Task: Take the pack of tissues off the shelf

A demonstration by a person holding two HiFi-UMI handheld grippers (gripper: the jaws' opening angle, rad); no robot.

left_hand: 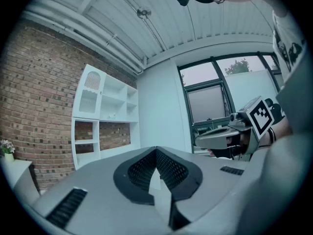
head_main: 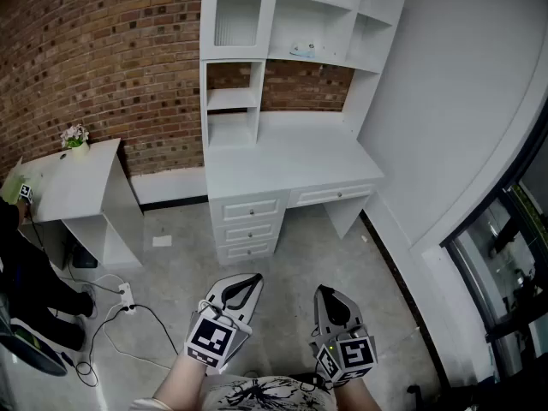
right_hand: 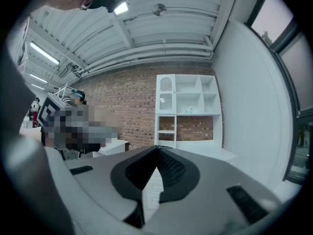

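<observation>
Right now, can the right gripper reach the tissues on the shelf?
Probably not: the right gripper hangs low, with floor and the desk between it and the tissues.

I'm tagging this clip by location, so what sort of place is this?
Probably a study corner staged in a larger workroom: a white desk with drawers and a shelf unit above it stand against a brick wall, on a bare concrete floor.

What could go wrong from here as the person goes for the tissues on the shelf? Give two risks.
The left gripper and right gripper are both shut; unless opened in time, they may push the pack of tissues deeper into the shelf. The pack lies above the desk, so the reach across could knock a gripper on the shelf edge.
</observation>
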